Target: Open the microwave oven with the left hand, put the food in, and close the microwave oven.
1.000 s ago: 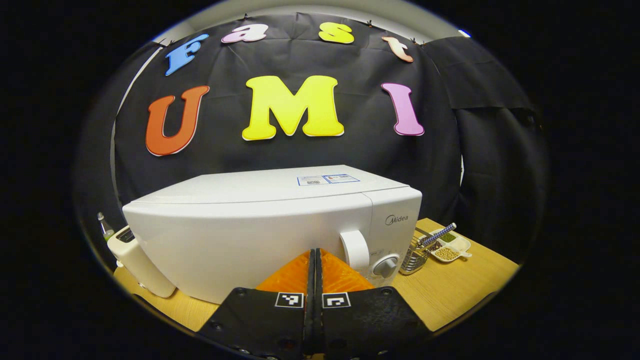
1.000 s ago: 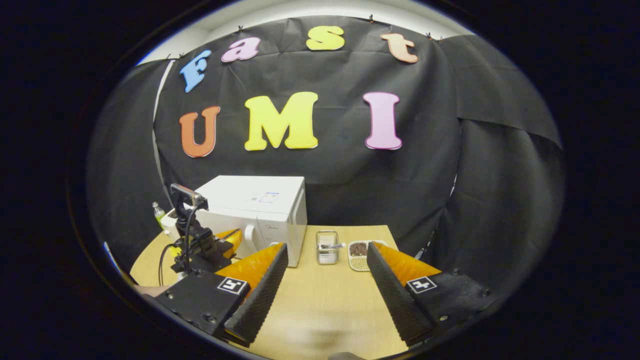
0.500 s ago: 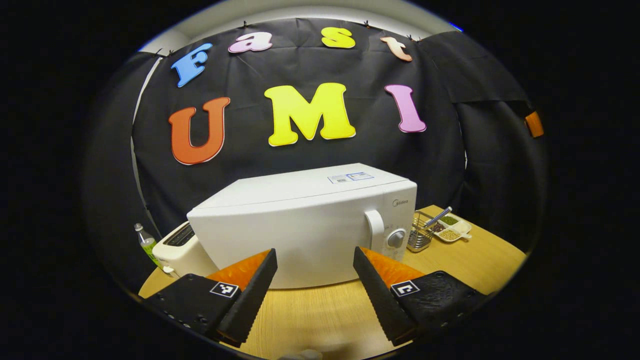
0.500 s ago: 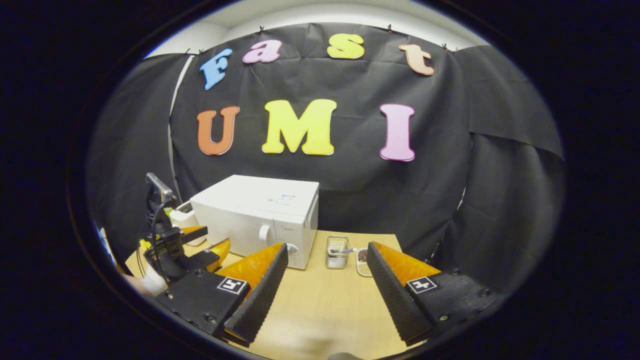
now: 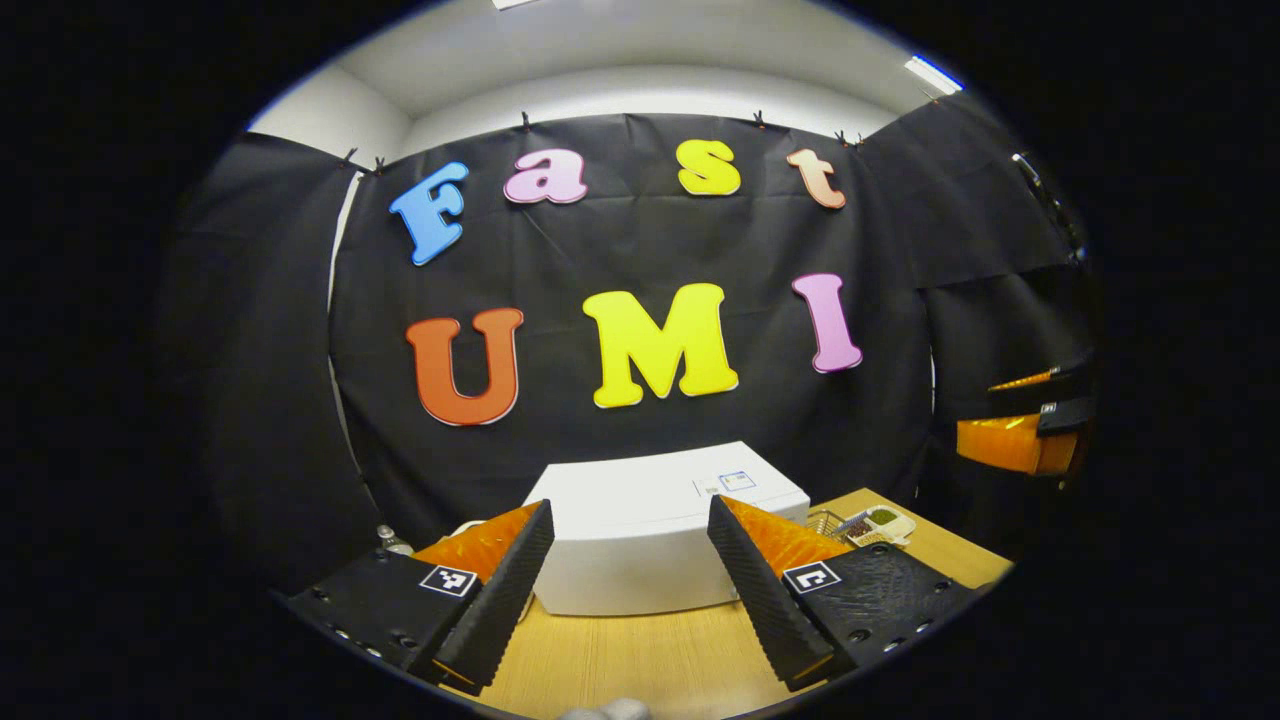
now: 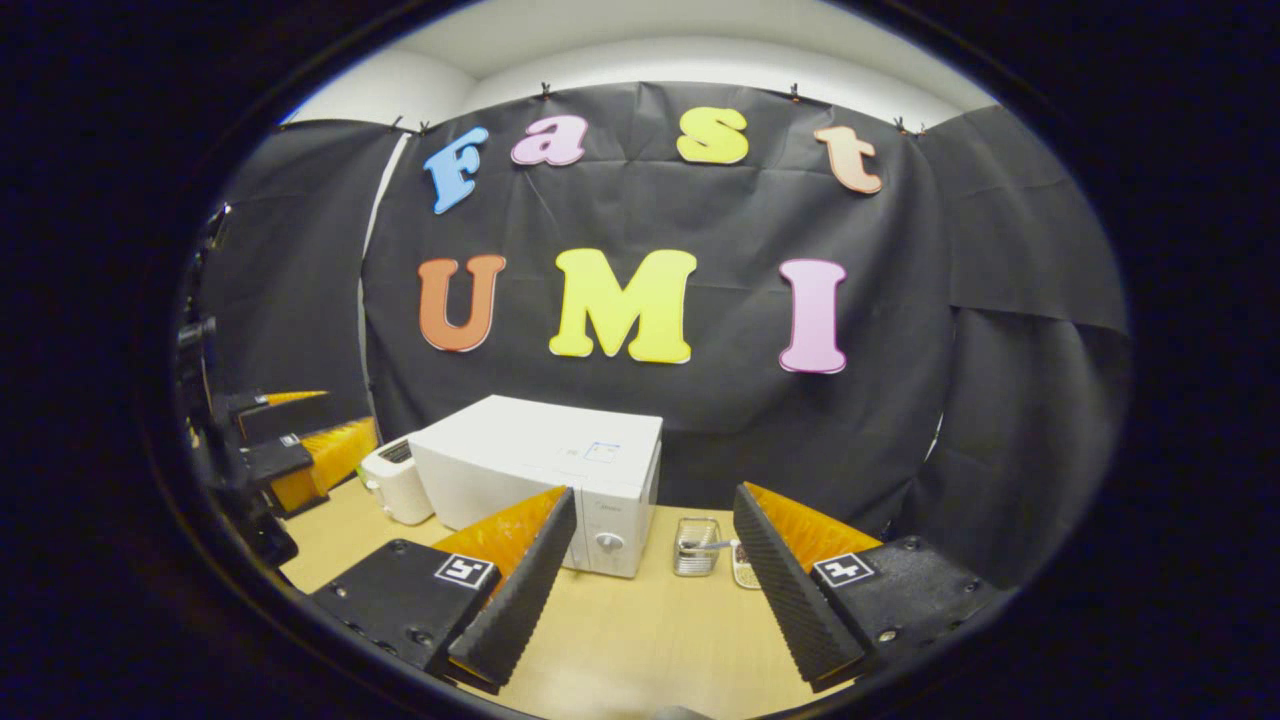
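The white microwave (image 6: pixel 545 470) stands on the wooden table (image 6: pixel 640 640) with its door shut and its knob (image 6: pixel 607 541) facing me. In the left gripper view the microwave (image 5: pixel 650 530) lies beyond my left gripper (image 5: pixel 630 508), which is open, empty and held back from it. My right gripper (image 6: pixel 655 494) is also open and empty, above the table and short of the microwave's right corner. The left gripper (image 6: pixel 345 415) hangs raised at the far left, its fingers apart. The right gripper (image 5: pixel 975 408) is raised at the far right.
A white toaster (image 6: pixel 395 480) sits left of the microwave. A metal basket (image 6: pixel 697 547) and a small white tray of beans (image 6: pixel 742 565) stand to its right. A bottle (image 5: pixel 390 540) stands behind the toaster. Bare tabletop lies in front of the microwave.
My left gripper was shut close to the microwave door a second ago; it has opened, drawn back and risen. The right gripper has also lifted and backed off.
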A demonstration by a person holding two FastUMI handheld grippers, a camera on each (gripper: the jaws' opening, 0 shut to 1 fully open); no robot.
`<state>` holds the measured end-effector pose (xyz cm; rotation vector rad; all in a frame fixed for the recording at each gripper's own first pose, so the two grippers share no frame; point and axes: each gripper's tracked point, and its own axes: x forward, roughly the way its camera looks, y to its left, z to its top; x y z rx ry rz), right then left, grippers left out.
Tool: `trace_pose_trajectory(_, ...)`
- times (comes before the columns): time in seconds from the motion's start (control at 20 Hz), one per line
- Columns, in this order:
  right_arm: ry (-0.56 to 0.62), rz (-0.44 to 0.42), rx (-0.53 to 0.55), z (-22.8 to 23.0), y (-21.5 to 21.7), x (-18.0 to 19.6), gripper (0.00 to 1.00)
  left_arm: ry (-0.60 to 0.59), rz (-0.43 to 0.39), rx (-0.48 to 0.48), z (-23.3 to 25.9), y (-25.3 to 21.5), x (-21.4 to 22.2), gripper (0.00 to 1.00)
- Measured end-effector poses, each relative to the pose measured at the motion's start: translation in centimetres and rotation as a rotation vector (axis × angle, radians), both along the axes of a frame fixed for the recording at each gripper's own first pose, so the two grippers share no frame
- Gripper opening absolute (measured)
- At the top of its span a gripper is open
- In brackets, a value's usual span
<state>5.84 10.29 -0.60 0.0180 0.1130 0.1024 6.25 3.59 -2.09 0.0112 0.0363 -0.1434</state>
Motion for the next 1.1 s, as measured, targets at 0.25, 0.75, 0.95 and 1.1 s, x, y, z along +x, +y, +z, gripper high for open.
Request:
trace_pose_trajectory(0.25, -0.047, -0.026, 0.025, 2.6, 0.0, -0.5, 0.92, -0.041, 0.057, -0.047, 3.8, 2.3, -1.8, 0.95)
trace_pose_trajectory(0.75, -0.099, -0.064, 0.068, 6.1, 0.2, -0.8, 1.00, -0.042, 0.098, -0.050, 4.1, 4.6, -1.6, 0.95)
trace_pose_trajectory(0.95, -0.099, -0.070, 0.081, 6.1, 0.2, -0.8, 0.92, -0.070, 0.090, -0.050, 4.7, 4.7, -1.5, 0.95)
trace_pose_trajectory(1.1, -0.100, -0.079, 0.089, 6.2, -0.1, -0.6, 0.92, -0.066, 0.090, -0.050, 4.7, 4.8, -1.6, 0.95)
